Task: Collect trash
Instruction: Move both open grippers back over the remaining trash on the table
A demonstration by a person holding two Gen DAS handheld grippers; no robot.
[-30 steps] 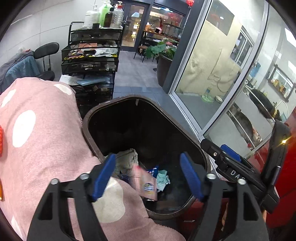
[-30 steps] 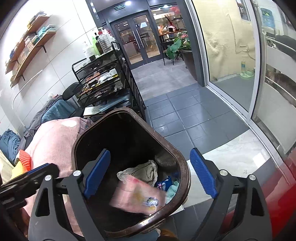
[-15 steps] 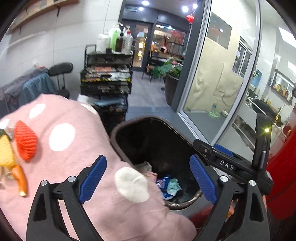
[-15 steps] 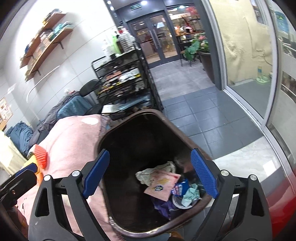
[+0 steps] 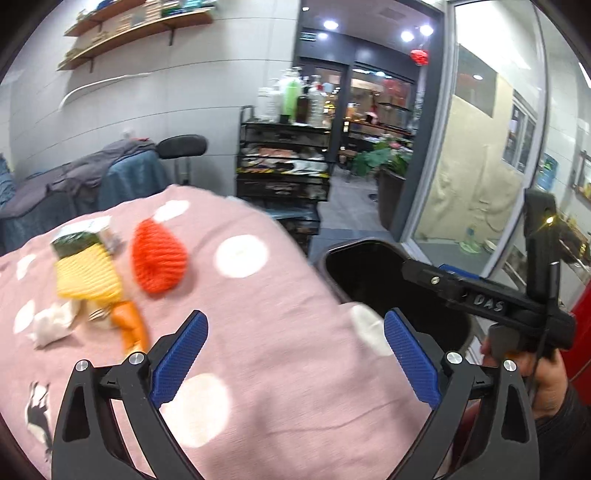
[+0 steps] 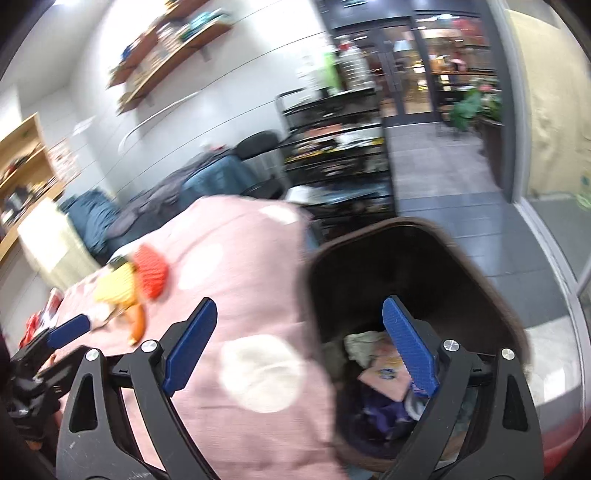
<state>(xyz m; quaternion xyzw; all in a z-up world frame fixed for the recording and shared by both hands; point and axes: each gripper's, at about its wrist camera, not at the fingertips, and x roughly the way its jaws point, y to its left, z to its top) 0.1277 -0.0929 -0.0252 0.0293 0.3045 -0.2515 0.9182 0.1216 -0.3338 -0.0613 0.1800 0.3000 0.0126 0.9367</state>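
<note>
A dark brown trash bin [image 5: 332, 258] [image 6: 480, 280] stands at the right edge of a table under a pink dotted cloth [image 5: 258, 332] [image 6: 236, 258]. It holds a pink packet [image 6: 384, 376] and crumpled paper [image 6: 362, 343]. On the cloth lie a red foam net [image 5: 159, 254] [image 6: 151, 271], a yellow foam net [image 5: 86, 273] [image 6: 112, 284], an orange piece [image 5: 129, 325] and white tissue [image 5: 50, 325]. My left gripper [image 5: 293, 356] is open and empty above the cloth. My right gripper [image 6: 299, 343] is open and empty at the bin's left rim; it also shows in the left wrist view [image 5: 480, 295].
A black wire rack [image 5: 282, 166] with bottles stands behind the table. A chair draped with clothes [image 5: 122, 173] is at the back left. Glass doors [image 5: 480, 166] and grey floor tiles [image 6: 436, 166] lie to the right. Wall shelves [image 5: 140, 22] hang above.
Both grippers swung left and up from over the bin toward the table. The pink packet that was falling now lies in the bin. The foam nets came into view.
</note>
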